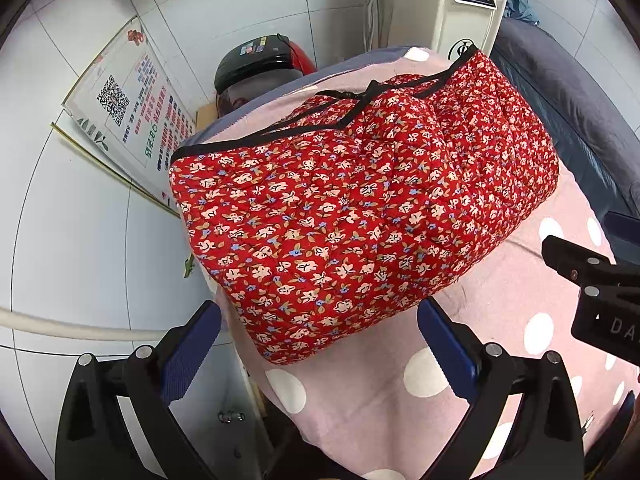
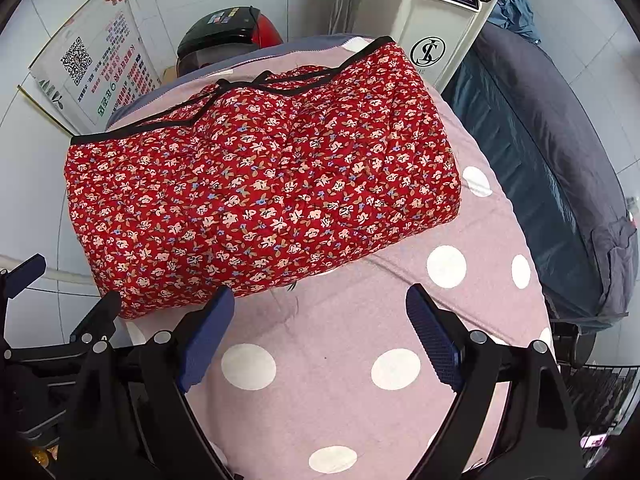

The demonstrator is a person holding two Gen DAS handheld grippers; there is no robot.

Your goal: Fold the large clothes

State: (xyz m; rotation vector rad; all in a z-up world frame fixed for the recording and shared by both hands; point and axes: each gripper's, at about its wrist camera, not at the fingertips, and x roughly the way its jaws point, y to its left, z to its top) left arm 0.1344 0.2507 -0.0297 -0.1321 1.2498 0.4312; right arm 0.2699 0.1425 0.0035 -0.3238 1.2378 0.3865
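Observation:
A red quilted garment with a small flower print and black trim (image 1: 360, 200) (image 2: 256, 196) lies folded into a thick block on a pink sheet with white dots (image 1: 500, 280) (image 2: 328, 344). My left gripper (image 1: 320, 320) hovers open over the block's near edge, its blue pads wide apart and touching nothing. To the right, my right gripper (image 2: 320, 308) stands open above the bare sheet just in front of the garment, nothing between its fingers. Its black body (image 1: 592, 284) also shows at the right edge of the left wrist view.
White tiled floor (image 1: 80, 220) lies left of the bed. A printed sign with a QR code (image 1: 132, 120) leans there, beside a black and red appliance (image 1: 260, 64). A white machine with a control panel (image 2: 440, 20) stands behind. Dark blue bedding (image 2: 560, 160) lies at right.

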